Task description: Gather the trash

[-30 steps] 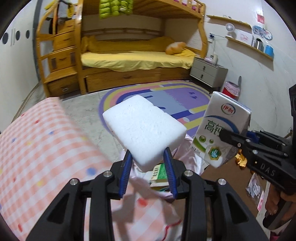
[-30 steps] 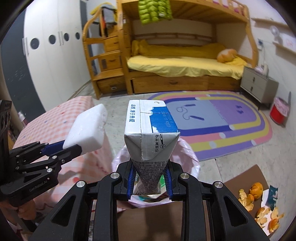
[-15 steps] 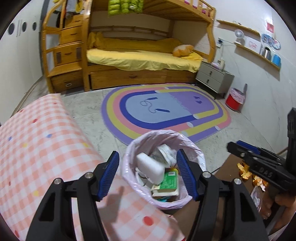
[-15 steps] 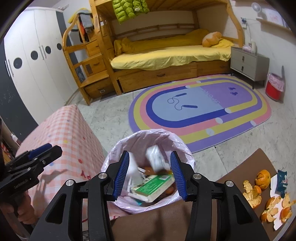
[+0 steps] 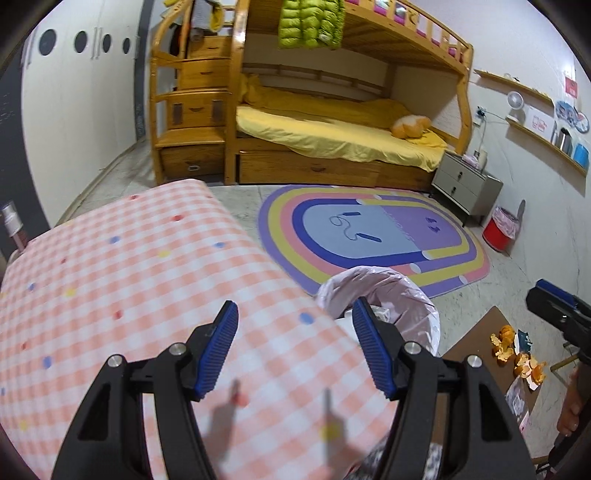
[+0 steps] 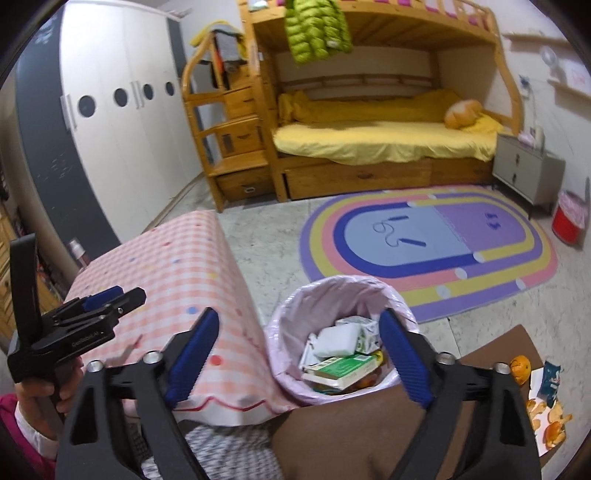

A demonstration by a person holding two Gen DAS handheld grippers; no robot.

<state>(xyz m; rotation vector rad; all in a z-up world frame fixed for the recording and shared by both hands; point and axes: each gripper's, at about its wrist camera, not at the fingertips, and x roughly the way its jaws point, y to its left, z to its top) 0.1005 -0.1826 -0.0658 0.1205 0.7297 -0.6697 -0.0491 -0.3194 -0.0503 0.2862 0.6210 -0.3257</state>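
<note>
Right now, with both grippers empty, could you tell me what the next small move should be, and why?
Probably swing the right gripper, open and empty, toward the orange peels on the brown surface; they remain outside the lined bin, and lie on that gripper's side.

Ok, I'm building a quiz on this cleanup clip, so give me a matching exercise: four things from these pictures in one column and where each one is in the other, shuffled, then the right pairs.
Things
1. orange peels
2. green and white box
3. red bin
4. green jacket

Places
A. hanging from the top bunk
B. inside the pink-lined trash bag
C. on paper on the brown surface at the right
D. on the floor beside the grey nightstand

Pairs: 1-C, 2-B, 3-D, 4-A
</note>
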